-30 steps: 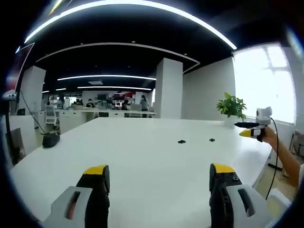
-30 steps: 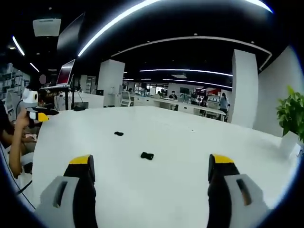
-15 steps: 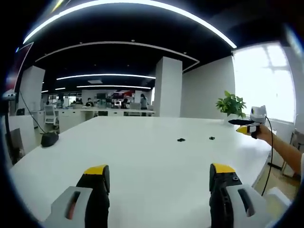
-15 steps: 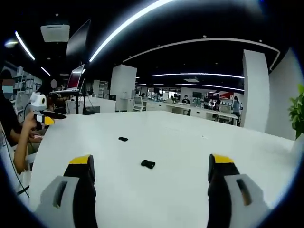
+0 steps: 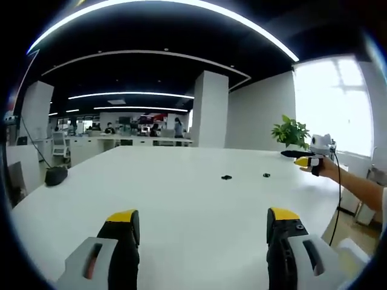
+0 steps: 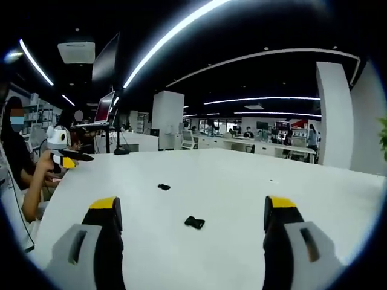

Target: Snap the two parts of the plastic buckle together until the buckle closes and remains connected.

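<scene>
The 2 small black plastic buckle parts lie apart on the smooth, glossy white table [image 6: 242,181]: in the right gripper view the nearer part [image 6: 194,222] sits between the jaws and ahead of them, the farther part [image 6: 164,187] beyond it to the left. The right gripper [image 6: 191,214] is released, its grey jaws with yellow-capped black tips spread wide and holding nothing. The left gripper [image 5: 201,225] stands spread the same way over bare tabletop, with both parts as tiny dark specks well ahead.
</scene>
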Demonstrator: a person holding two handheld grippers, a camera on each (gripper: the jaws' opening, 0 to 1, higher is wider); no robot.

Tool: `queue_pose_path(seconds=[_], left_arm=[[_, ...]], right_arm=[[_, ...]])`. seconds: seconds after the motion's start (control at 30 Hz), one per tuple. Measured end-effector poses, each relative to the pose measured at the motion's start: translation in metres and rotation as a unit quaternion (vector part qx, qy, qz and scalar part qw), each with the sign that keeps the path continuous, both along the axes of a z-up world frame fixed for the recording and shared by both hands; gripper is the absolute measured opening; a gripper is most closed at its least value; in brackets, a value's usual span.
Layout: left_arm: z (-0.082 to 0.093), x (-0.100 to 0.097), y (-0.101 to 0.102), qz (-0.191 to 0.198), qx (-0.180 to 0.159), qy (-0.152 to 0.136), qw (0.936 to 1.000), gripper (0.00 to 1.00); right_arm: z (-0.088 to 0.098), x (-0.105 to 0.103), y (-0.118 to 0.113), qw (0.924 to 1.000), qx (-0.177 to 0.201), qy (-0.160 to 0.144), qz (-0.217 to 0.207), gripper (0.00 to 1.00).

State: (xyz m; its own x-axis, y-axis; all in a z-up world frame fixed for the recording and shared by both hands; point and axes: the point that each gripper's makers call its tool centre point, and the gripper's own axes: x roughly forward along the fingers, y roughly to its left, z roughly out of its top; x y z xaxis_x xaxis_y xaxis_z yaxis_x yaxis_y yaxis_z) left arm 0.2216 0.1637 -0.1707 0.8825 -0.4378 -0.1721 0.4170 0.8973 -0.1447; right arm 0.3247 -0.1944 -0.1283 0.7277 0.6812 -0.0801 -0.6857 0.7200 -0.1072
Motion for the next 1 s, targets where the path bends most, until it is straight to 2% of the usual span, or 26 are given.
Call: queue_pose_path(seconds=[0.27, 0.47, 0.67, 0.9, 1.0], left_arm=[[0.003, 0.009, -0.003, 0.006, 0.012, -0.011, 0.9999, 0.88], [-0.001, 0.017, -0.008, -0.009, 0.029, -0.001, 0.9996, 0.88], [0.008, 0.030, -0.014, -0.019, 0.025, -0.009, 0.9995, 0.88], [0.006, 0.045, -0.020, -0.024, 0.062, 0.002, 0.9978, 0.89], [0.007, 0.050, -0.023, -0.028, 0.061, 0.005, 0.9977, 0.89]], right_arm=[[-0.006, 0.010, 0.005, 0.9998, -0.003, 0.016, 0.012, 0.97], [-0.006, 0.009, 0.009, 0.9997, 0.001, 0.018, 0.017, 0.96], [-0.006, 0.009, 0.008, 0.9997, 0.009, 0.016, 0.014, 0.94], [-0.016, 0.013, 0.005, 0.9995, 0.003, 0.030, 0.009, 0.93], [-0.017, 0.015, 0.004, 0.9995, 0.003, 0.031, 0.006, 0.92]])
